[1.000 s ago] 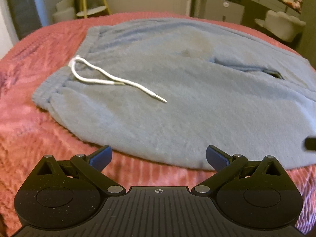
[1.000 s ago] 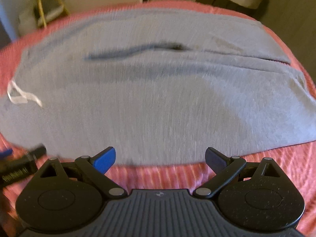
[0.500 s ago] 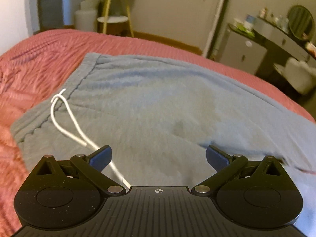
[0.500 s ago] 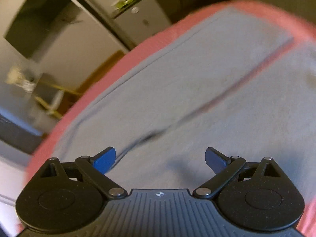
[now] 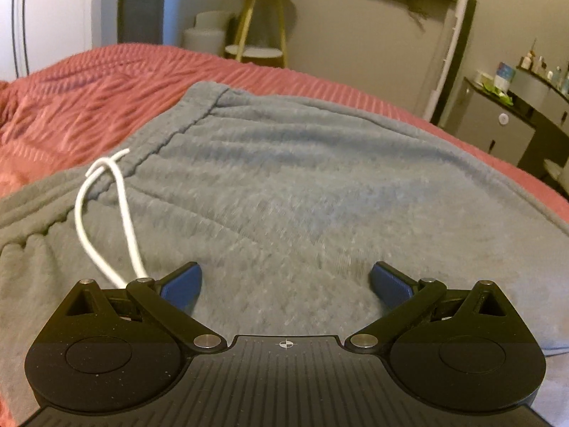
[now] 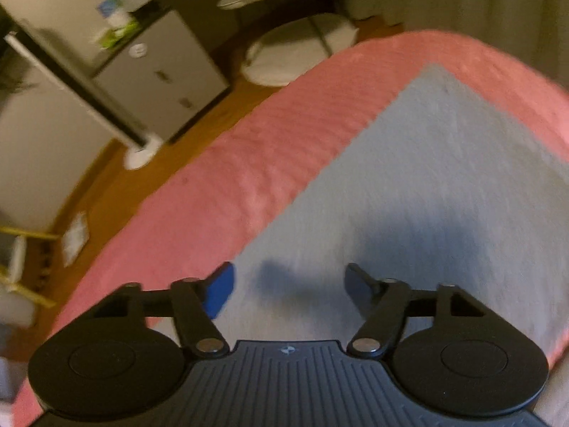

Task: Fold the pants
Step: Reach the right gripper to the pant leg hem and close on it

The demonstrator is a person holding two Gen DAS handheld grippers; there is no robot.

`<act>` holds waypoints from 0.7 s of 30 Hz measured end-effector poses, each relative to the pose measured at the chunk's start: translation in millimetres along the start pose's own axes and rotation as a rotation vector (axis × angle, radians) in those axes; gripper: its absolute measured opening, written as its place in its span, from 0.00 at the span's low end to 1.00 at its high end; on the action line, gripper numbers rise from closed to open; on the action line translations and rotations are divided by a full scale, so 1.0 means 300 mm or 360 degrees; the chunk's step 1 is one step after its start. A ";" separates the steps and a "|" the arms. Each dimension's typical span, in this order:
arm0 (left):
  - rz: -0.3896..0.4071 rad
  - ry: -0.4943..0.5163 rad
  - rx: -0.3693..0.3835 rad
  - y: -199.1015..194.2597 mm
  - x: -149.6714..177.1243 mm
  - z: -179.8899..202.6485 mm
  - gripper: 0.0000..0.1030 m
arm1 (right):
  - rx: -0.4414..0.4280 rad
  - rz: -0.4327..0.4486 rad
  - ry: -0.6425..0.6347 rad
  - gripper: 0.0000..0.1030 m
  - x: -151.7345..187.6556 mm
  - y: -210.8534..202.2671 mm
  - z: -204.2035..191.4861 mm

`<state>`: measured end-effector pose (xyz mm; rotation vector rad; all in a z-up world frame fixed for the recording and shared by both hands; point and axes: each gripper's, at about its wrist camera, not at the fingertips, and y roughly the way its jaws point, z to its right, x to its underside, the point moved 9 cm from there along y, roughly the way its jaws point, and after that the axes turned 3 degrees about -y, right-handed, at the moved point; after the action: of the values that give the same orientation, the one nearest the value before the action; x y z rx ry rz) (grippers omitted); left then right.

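Both grippers are now carried low over the pants, closer than a second ago.

Left gripper (image 5: 286, 283) and right gripper (image 6: 288, 293) are spread wide, empty; pants (image 5: 302, 192) lie flat on bedspread (image 5: 89, 99), waistband nearer left, far edge beside right.

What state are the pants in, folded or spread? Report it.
Spread, apparently: the pants lie flat on the bedspread, waistband and drawstring exposed; no fold shows. Both grippers are open above them.
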<state>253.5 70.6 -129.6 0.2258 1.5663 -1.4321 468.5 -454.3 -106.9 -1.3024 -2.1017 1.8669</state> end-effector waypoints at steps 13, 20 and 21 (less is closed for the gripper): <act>0.0093 0.0101 0.0054 0.023 0.010 0.001 1.00 | 0.0397 -0.0063 0.0099 0.61 -0.083 0.211 -0.001; 0.0039 0.0068 0.0099 0.018 0.008 -0.010 1.00 | 0.0347 0.0063 -0.0161 0.05 -0.004 0.098 0.035; 0.0035 0.0063 0.0108 0.017 0.007 -0.012 1.00 | 0.0282 0.0077 -0.0150 0.05 0.013 0.053 0.059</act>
<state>254.0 74.0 -135.1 0.3124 1.5438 -1.4733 465.2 -467.3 -126.9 -1.2601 -1.9084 2.1178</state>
